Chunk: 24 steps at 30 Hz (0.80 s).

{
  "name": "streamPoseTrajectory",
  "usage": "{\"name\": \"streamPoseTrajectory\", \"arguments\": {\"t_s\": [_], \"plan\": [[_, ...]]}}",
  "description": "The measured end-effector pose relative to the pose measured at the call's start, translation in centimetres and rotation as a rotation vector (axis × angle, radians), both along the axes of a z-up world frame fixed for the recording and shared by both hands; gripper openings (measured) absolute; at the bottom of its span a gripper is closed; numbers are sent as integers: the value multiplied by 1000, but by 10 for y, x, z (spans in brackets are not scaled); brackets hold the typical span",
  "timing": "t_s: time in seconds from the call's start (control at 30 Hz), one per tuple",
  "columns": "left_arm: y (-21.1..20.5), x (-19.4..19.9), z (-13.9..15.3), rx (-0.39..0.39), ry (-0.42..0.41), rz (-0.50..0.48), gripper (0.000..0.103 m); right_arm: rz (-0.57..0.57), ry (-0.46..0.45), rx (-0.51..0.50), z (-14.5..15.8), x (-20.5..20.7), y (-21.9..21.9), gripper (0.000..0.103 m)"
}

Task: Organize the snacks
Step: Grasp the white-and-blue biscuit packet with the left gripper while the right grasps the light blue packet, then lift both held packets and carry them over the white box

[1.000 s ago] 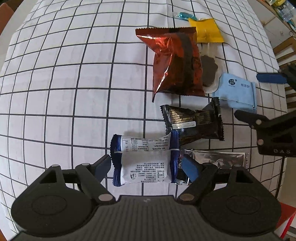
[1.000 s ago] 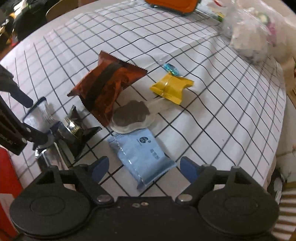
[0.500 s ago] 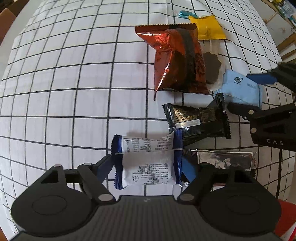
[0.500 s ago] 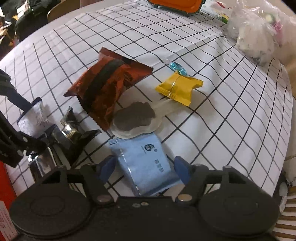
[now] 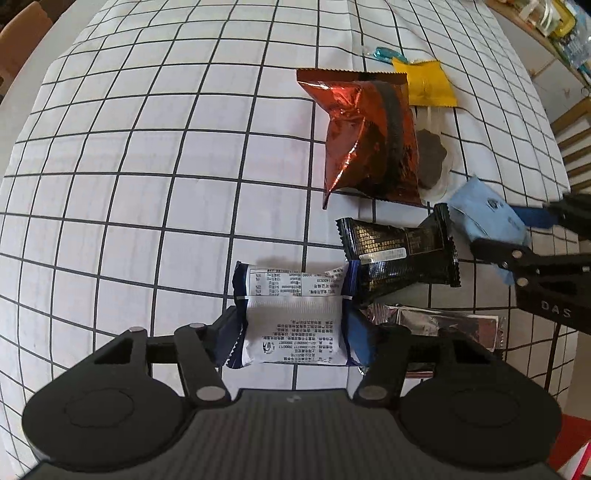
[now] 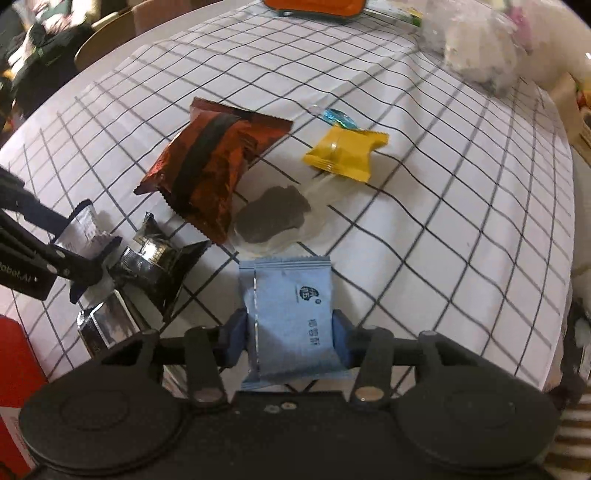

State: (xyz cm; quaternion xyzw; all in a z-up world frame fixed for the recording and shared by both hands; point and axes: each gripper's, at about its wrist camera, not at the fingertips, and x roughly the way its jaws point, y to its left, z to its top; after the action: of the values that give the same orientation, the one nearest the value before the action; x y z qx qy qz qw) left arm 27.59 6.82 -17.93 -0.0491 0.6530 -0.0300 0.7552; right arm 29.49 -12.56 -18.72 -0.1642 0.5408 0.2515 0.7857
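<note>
On the checked tablecloth [image 5: 147, 184] lies a white-and-blue snack packet [image 5: 291, 321]. My left gripper [image 5: 295, 332] points straight down over it, its jaws closing, and both pads touch the packet's ends. My right gripper [image 6: 288, 339] is closing on a light-blue packet [image 6: 291, 306], with its pads pressing the packet's two sides. Between the two packets lie a black packet [image 5: 399, 258] and a silver packet [image 5: 443, 321]. Farther off are a red-brown foil bag [image 5: 369, 140], a dark cookie in a clear wrapper [image 5: 432, 158], a yellow packet [image 5: 424, 85] and a small blue candy [image 5: 386, 55].
An orange container [image 6: 314, 7] and a clear plastic bag [image 6: 476, 48] stand at the table's far edge. A red object [image 6: 14, 369] sits at the near left corner. A chair back [image 6: 107, 48] shows beyond the table. The cloth's left half is bare grid.
Both pairs of jaws have closed in. The left pads have come up against the white-and-blue packet. The right gripper has come over the light-blue packet and gripped its sides.
</note>
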Motion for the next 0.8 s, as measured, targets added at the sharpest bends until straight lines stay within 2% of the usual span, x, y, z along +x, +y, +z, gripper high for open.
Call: {"name": "streamPoseTrajectory", "arguments": {"t_s": [0.4,0.6,0.8], "plan": [[27,-6,7,-51,-4,86,60,-166,-20,125,36,-23,-35,47],[39,-16,29,-58,-45,108,60,-203,-45,147,57,-37,-43,47],[40,-25,62,-63,-122,96,60,-243,-80,188,87,-53,-52,47]]}}
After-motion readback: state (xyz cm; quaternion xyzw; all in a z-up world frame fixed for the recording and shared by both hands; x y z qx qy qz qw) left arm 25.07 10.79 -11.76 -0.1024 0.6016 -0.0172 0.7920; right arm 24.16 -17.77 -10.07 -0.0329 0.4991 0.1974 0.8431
